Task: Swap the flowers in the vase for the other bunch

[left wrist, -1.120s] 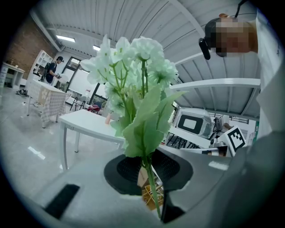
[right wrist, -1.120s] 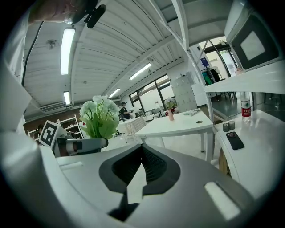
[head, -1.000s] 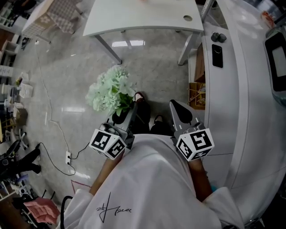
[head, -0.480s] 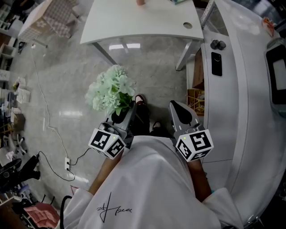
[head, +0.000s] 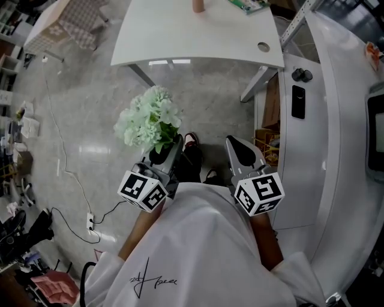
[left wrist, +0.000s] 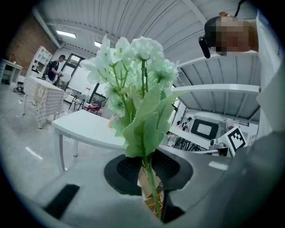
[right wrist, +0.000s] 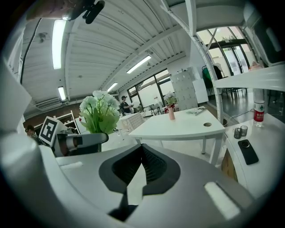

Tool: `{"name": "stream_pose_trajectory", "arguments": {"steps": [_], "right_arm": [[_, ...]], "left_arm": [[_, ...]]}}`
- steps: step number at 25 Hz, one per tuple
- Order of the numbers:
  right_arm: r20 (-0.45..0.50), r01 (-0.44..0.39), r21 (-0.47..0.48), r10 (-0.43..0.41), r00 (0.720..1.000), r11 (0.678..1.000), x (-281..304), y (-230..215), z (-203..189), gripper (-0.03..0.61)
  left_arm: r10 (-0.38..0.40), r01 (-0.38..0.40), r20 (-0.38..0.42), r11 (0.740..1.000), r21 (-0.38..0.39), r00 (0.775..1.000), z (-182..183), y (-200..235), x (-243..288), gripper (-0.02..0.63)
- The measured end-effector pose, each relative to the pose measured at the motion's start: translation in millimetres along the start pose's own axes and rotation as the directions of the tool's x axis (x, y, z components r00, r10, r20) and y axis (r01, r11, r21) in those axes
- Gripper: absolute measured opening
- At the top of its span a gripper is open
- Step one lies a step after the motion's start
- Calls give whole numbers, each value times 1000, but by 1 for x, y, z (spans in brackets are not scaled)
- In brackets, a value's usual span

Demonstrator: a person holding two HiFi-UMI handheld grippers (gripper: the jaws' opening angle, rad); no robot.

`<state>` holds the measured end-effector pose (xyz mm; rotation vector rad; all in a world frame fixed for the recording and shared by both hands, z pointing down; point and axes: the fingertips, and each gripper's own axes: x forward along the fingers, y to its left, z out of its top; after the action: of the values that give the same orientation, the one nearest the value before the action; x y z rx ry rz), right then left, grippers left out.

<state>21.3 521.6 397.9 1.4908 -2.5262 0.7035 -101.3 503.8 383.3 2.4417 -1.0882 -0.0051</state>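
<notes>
Left claw (head: 177, 143) clamps a flower stem (left wrist: 152, 192); right claw (head: 232, 144) sits closed.

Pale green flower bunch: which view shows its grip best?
Left gripper view: the pale green flower bunch fills it, stem clamped in the left gripper. Head view shows only blooms from above; right gripper view shows it small, from the side.

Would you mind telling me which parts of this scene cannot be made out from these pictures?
Vase: head view, cut off by the top edge; right gripper view, too small to tell its flowers.
Green bunch stems: head view, hidden behind the left gripper.
Green object on the white table: head view, cut by the top edge; unidentifiable.
</notes>
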Motion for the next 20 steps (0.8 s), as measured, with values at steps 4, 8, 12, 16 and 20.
{"name": "stream_pose_trajectory", "arguments": {"steps": [4, 8, 12, 16, 20], "right_arm": [[-28, -2, -7, 2, 1000, 1000, 31, -6, 13, 6], [-35, 6, -13, -6, 999, 1000, 61, -12, 32, 6], [-48, 8, -25, -9, 999, 1000, 87, -15, 47, 6], [-63, 1, -40, -4, 998, 999, 112, -12, 59, 6], [-69, -11, -59, 7, 998, 998, 138, -9, 71, 6]], "left_arm": [[5, -5, -8, 1000, -13, 1000, 18, 28, 17, 60], [9, -9, -5, 1000, -24, 1000, 36, 53, 34, 60], [3, -3, 0, 999, -43, 1000, 49, 74, 49, 60], [-2, 3, 10, 998, -60, 1000, 62, 95, 60, 60], [1, 1, 21, 997, -74, 1000, 75, 116, 68, 60]]}}
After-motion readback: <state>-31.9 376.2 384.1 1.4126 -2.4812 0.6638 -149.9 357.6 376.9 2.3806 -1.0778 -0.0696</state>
